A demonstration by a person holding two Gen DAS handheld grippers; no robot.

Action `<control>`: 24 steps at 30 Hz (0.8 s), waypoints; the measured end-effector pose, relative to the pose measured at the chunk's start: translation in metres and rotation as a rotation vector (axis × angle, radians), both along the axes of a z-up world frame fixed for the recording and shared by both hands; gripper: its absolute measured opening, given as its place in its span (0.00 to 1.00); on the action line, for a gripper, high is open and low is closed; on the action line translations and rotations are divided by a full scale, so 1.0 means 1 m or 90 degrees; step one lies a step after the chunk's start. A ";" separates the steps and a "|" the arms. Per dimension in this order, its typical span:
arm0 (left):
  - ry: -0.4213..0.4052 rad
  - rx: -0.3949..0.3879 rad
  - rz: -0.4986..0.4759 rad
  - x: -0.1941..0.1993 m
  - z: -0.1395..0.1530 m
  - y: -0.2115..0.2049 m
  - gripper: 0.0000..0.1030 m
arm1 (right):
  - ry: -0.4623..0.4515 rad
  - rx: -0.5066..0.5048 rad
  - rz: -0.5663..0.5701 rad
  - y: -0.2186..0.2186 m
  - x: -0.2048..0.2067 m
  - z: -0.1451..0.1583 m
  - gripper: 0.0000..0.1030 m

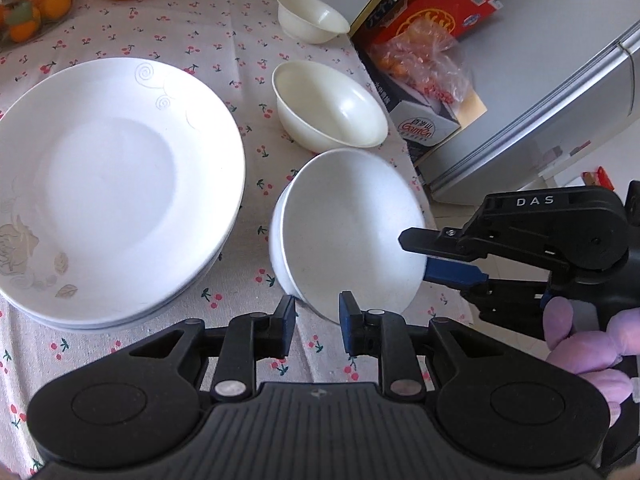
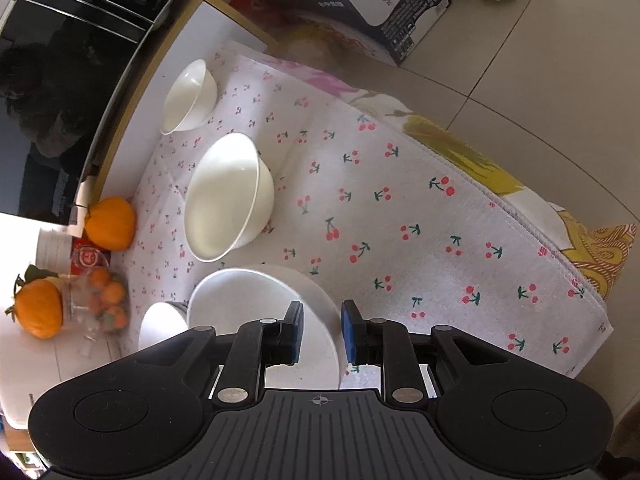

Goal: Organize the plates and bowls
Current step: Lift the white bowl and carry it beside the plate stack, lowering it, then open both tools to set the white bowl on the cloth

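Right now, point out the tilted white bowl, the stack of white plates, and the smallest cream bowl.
tilted white bowl (image 1: 352,232), left wrist view, inner surface.
stack of white plates (image 1: 112,172), left wrist view, top plate's centre.
smallest cream bowl (image 1: 310,16), left wrist view, inside.

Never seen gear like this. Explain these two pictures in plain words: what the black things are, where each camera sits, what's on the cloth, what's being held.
Each black device is a hand-held claw with a camera looking along its two blue-padded fingers. The left view shows the left claw open and empty, and the right claw pinching the rim of a tilted white bowl. The right view looks down that claw at the same bowl. On the cherry-print cloth lie stacked plates, a medium bowl and a small bowl.
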State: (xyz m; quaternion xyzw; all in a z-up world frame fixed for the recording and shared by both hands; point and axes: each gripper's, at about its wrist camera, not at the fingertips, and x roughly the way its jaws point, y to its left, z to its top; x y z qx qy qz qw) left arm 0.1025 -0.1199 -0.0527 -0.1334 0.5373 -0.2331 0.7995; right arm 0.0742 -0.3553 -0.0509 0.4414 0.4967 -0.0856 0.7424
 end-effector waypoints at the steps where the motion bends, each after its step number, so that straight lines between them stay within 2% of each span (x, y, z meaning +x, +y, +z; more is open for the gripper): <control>1: 0.000 0.001 0.000 0.000 -0.001 0.000 0.21 | 0.002 -0.001 0.000 0.000 0.001 -0.001 0.21; 10: -0.038 0.030 -0.018 -0.004 0.005 -0.003 0.28 | 0.010 0.001 0.006 0.000 0.004 -0.005 0.22; 12: -0.046 0.036 -0.024 -0.005 0.007 -0.003 0.34 | 0.006 -0.001 0.009 0.000 0.005 -0.004 0.22; 14: -0.054 0.044 -0.028 -0.006 0.008 -0.002 0.40 | 0.002 -0.004 0.013 0.001 0.005 -0.002 0.27; 16: -0.064 0.052 -0.040 -0.007 0.010 -0.004 0.48 | -0.004 -0.005 0.021 0.001 0.005 0.000 0.38; 18: -0.074 0.060 -0.052 -0.009 0.012 -0.005 0.56 | -0.010 -0.007 0.027 0.002 0.006 0.002 0.44; 24: -0.098 0.078 -0.083 -0.016 0.016 -0.003 0.67 | -0.023 -0.014 0.048 0.004 0.008 0.007 0.61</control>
